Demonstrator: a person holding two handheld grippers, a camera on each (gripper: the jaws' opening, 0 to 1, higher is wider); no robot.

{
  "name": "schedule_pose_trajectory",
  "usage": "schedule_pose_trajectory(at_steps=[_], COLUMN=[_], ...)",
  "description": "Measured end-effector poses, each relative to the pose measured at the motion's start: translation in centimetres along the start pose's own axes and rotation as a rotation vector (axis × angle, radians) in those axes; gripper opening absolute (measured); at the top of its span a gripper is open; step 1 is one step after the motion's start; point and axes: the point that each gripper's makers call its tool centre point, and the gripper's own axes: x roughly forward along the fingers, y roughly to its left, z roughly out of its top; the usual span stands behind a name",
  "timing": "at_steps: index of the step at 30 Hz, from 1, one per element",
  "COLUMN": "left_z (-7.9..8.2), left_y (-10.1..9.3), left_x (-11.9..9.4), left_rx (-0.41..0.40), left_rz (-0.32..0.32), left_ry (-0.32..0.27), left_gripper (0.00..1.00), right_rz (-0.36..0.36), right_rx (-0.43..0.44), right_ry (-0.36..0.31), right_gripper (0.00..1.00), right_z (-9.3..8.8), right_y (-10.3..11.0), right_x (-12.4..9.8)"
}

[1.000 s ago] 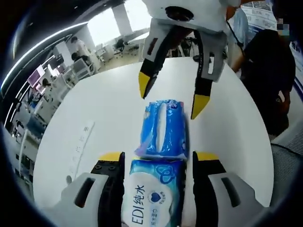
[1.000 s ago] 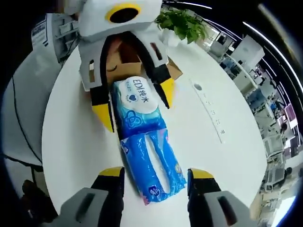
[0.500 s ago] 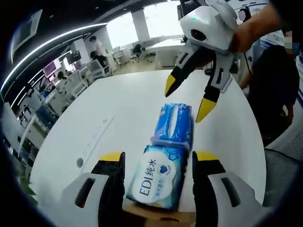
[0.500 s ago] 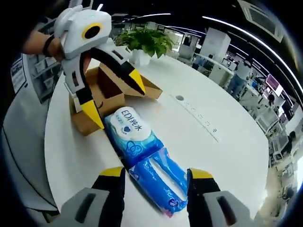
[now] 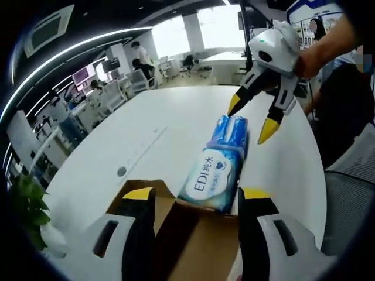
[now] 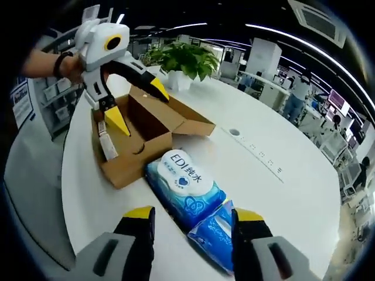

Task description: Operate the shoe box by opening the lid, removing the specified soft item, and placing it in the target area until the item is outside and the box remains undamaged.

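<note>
- Left gripper view: my left gripper [image 5: 188,202] is spread wide and empty over the brown cardboard shoe box [image 5: 193,234]; the glossy wipes pack [image 5: 212,178] lies at 12 o'clock, with the right gripper [image 5: 253,118] wide beyond it.
- Right gripper view: the box [image 6: 146,134] is lid-open; the wipes [image 6: 184,184] rest outside on the white table [image 6: 281,193], beside a crinkly blue tissue pack [image 6: 215,233].

Bare table [image 6: 281,193] beyond wipes pack [image 6: 184,182]

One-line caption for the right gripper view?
Two blue wipe packs lie on the white table beside the open cardboard box.

Brown shoe box [image 6: 137,140] — blue wipes pack [image 6: 184,184]
</note>
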Motion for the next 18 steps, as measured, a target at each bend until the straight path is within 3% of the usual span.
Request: schedule_pose_trajectory(at_steps=[6, 11, 18], left_z=[-2.2, -2.9, -3.9], left_y=[1.3, 1.2, 1.4], left_x=[-2.6, -5.1, -8.0], left_rx=[-0.032, -0.054, -0.093], left_rz=[0.036, 0.062, 0.107], left_ry=[0.004, -0.007, -0.027], left_gripper=[0.57, 0.57, 0.59], right_rz=[0.003, 0.001, -0.003], right_rx=[0.004, 0.074, 0.103], right_ry=[-0.012, -0.053, -0.075], right_gripper=[0.5, 0.49, 0.5], right_z=[0.4, 0.5, 0.5], right_y=[1.3, 2.6, 4.4], right_x=[0.0, -0.2, -0.2])
